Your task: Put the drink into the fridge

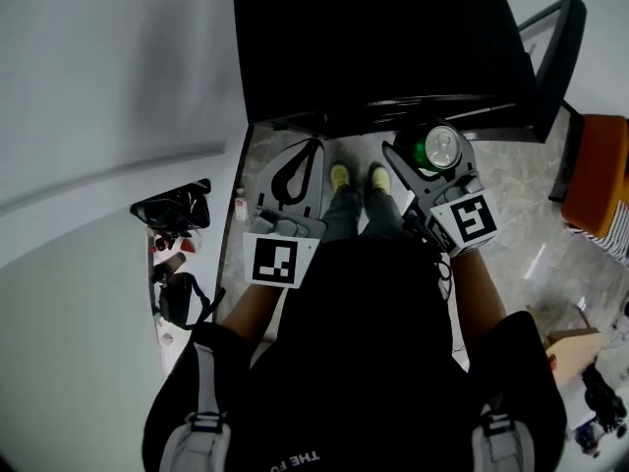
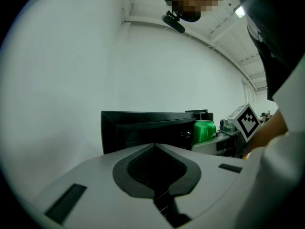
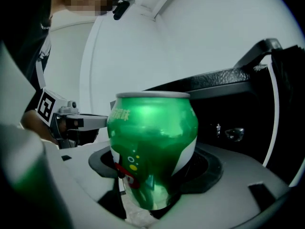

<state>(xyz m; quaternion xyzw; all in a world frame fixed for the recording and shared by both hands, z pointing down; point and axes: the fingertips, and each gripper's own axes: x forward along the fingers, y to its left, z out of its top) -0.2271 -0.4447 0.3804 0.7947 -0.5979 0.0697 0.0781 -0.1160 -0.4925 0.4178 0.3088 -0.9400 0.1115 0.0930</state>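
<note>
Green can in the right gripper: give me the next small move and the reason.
Probably ease the right gripper forward, carrying the green can toward the dark opening of the black fridge. Its jaws are clamped on the upright can, the fridge stands right ahead with its door apparently swung out to the right, and the left gripper is shut and empty.

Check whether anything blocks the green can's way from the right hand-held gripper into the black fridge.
Nothing visible does. The right hand-held gripper clamps the green can in front of the black fridge, whose door appears swung open at the right. The left hand-held gripper, shut and empty, sits off to the side.
</note>
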